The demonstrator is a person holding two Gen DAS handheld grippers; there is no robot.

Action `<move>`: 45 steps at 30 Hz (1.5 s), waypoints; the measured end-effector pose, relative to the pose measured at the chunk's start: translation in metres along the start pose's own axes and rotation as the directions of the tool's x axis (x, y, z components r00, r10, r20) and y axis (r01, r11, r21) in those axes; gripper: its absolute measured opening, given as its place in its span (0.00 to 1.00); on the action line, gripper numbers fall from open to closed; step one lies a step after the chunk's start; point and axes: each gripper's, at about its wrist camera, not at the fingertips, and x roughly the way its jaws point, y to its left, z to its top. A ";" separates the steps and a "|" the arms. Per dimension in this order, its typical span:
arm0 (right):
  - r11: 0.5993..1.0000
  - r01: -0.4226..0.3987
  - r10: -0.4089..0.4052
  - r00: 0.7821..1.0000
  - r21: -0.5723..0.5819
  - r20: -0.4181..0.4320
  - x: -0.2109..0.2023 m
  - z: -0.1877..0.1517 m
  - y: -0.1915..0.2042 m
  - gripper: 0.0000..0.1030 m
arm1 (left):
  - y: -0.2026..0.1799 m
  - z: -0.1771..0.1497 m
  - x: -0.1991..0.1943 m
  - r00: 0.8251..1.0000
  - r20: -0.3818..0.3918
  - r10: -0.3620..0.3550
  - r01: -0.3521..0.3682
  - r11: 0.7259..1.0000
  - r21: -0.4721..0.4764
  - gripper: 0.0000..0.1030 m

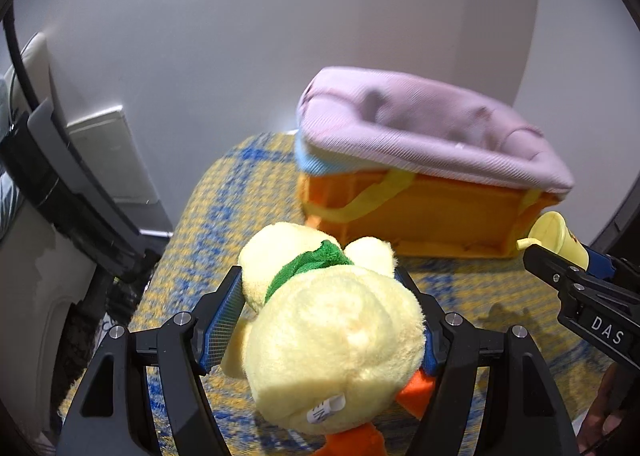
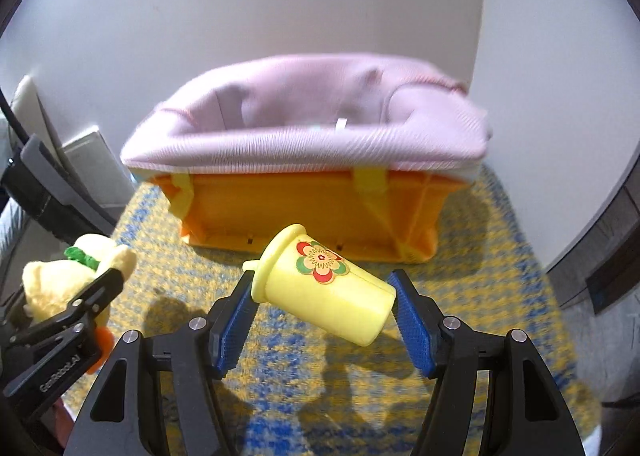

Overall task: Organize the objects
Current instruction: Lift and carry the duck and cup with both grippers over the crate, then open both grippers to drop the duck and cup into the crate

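The left gripper (image 1: 332, 320) is holding a plush duck (image 1: 328, 340) clear of the patterned rug (image 1: 208, 224), its jaws clamped on the soft body from both sides, with the head and green scarf poking out ahead of the jaws and the orange feet hanging below them. That grip looks chosen for the widest, squashiest part of the toy, so it should not be slipping while it is carried. The right gripper (image 2: 324, 308) is carrying a yellow toy cup (image 2: 320, 288) with a flower sticker, lying crosswise between its jaws: the lidded rim is sitting against the left blue pad and the base against the right one, so the jaws are pressing on it end to end. The cup is tilting, base lower than rim, which I judge a slightly loose hold on hard plastic. Ahead of both pairs of jaws, and well apart from them, an orange fabric bin (image 2: 312, 208) with a folded-over lilac lining is standing on the rug against the white wall, its mouth open and facing up. Each gripper is showing at the edge of the other's view, so the two are travelling side by side. My guess is that both toys are heading for that bin, and each will need lifting above the lining before the jaws let go.
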 end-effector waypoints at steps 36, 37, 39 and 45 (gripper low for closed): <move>0.999 -0.026 0.028 0.989 -0.019 0.142 -0.026 0.144 -0.030 0.64 | -0.060 0.166 0.015 0.985 0.053 -0.166 0.160 0.982 0.100 0.71; 0.999 -0.027 0.029 0.990 -0.017 0.137 -0.023 0.147 -0.031 0.64 | -0.061 0.168 0.020 0.984 0.047 -0.172 0.166 0.981 0.100 0.71; 1.000 -0.023 0.025 0.991 -0.017 0.135 -0.020 0.151 -0.032 0.64 | -0.063 0.172 0.028 0.984 0.040 -0.173 0.169 0.981 0.099 0.72; 1.000 -0.018 0.020 0.993 -0.021 0.119 -0.005 0.160 -0.035 0.64 | -0.064 0.179 0.049 0.986 0.016 -0.167 0.164 0.982 0.095 0.77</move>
